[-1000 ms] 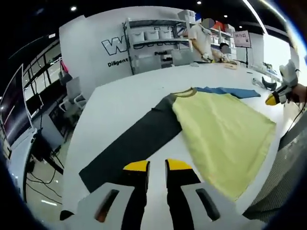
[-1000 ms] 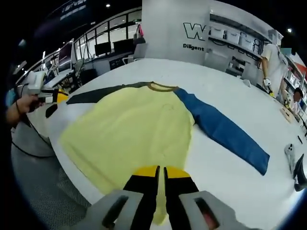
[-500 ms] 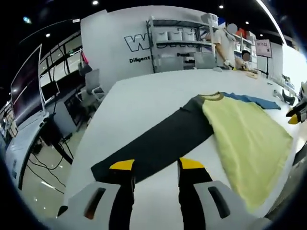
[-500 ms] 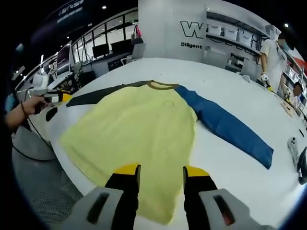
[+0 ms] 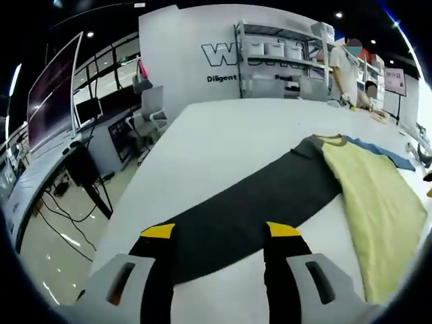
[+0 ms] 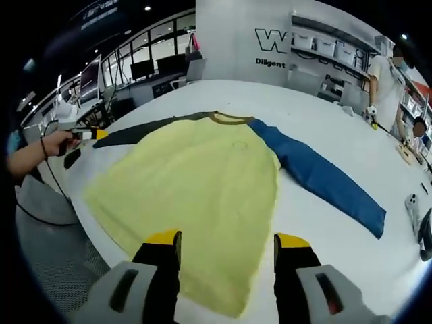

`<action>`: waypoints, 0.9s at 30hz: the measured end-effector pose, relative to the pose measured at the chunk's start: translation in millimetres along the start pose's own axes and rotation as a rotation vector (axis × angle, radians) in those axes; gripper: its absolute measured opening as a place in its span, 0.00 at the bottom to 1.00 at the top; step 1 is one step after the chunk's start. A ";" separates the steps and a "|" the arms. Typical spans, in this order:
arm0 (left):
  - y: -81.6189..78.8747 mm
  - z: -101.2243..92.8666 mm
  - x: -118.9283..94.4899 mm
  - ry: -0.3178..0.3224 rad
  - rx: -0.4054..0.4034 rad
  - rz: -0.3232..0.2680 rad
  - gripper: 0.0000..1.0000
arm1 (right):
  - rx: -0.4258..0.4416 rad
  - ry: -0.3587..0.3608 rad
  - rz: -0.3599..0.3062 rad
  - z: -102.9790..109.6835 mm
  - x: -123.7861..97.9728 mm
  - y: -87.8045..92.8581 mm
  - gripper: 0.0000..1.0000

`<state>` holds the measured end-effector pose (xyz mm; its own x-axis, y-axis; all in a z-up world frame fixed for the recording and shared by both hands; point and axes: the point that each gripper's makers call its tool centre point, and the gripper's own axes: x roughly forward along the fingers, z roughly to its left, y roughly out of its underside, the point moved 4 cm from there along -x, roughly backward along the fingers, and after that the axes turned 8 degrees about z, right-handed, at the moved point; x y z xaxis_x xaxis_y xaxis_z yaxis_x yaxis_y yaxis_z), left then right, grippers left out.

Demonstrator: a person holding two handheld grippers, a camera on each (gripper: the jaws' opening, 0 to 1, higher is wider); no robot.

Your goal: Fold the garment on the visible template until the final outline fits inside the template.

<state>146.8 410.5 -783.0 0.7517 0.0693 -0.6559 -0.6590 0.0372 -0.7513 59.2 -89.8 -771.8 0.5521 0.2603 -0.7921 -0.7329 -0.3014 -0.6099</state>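
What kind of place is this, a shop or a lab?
Probably a lab or workshop, not a shop: a big white table holds one shirt, shelves of bins line the wall, and desks with monitors stand behind.

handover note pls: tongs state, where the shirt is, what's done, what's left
Left tongs: open, over the dark grey sleeve, holding nothing.
Right tongs: open, over the hem of the yellow body, holding nothing.
Shirt lies flat and spread on the white table; blue sleeve stretched out to the side. The collar is at the far end.
Done: no fold visible yet.
Left: fold both sleeves and the body. No template outline can be made out.
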 end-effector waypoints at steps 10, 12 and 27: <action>7.9 26.2 15.3 -0.062 -0.090 0.013 0.43 | -0.001 -0.014 -0.006 6.0 -2.6 5.0 0.52; 11.7 32.0 18.7 -0.082 -0.115 0.026 0.43 | 0.002 -0.017 -0.008 6.5 -2.7 5.4 0.52; 20.2 32.6 24.2 -0.093 -0.142 0.012 0.35 | 0.005 -0.006 -0.015 5.1 -5.3 2.9 0.51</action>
<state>150.7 445.5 -811.7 0.7337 0.1610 -0.6601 -0.6523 -0.1051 -0.7507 52.2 -87.4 -769.2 0.5606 0.2699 -0.7829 -0.7267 -0.2929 -0.6214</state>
